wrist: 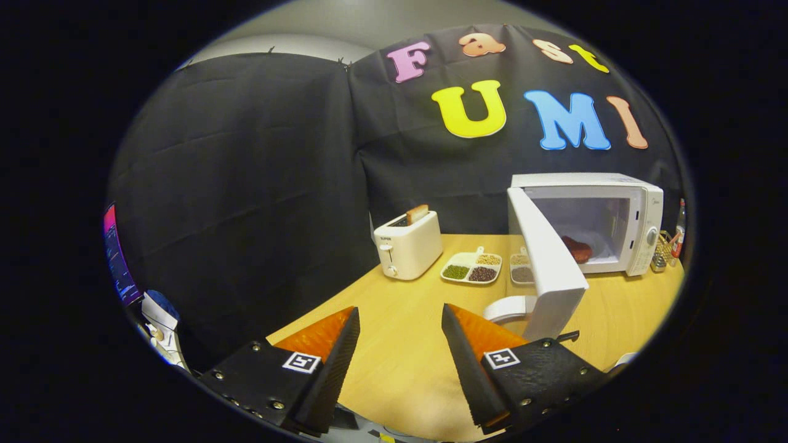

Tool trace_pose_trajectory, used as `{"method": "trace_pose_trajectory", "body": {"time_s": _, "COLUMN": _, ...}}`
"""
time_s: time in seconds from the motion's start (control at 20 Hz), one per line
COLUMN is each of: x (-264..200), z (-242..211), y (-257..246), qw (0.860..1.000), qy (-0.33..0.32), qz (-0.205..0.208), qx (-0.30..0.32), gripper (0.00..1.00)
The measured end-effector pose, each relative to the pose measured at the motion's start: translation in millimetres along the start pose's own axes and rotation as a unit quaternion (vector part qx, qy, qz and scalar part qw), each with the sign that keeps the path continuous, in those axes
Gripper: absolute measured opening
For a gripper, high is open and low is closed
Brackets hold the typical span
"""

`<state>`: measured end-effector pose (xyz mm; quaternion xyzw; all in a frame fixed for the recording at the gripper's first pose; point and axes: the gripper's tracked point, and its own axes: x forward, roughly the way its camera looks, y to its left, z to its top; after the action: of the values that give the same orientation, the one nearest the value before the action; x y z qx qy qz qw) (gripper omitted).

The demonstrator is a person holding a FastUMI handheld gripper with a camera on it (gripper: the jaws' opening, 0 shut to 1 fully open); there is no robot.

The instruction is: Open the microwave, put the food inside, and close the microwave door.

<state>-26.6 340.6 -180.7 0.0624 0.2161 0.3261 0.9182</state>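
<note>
Hand-held gripper (400, 320) spread, empty, over counter (406, 363); open microwave door (548, 271) stood ahead-right, swung toward the fingers, food (577, 249) already inside the microwave (615, 215)

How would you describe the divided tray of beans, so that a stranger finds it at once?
Start at the white microwave with its door swung open on the wooden table, well beyond the open, empty gripper. Between it and the white toaster lies a white divided tray. Only this tray shows separate green, dark red and pale fillings.
</note>
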Motion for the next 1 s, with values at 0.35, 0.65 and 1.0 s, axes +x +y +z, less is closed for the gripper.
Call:
{"method": "trace_pose_trajectory", "body": {"time_s": 0.35, "x": -4.0, "z": 3.8, "y": -45.9, "qw": 0.998, "qy": -0.008, "qz": -0.057, "qx": -0.006, "gripper": 0.19}}
{"method": "trace_pose_trajectory", "body": {"time_s": 0.65, "x": -16.7, "z": -1.2, "y": -84.9, "qw": 0.996, "qy": 0.002, "qz": -0.093, "qx": 0.001, "gripper": 0.01}}
{"method": "trace_pose_trajectory", "body": {"time_s": 1.0, "x": -34.7, "z": 10.0, "y": -142.8, "qw": 0.99, "qy": -0.001, "qz": -0.137, "qx": 0.017, "gripper": 0.01}}
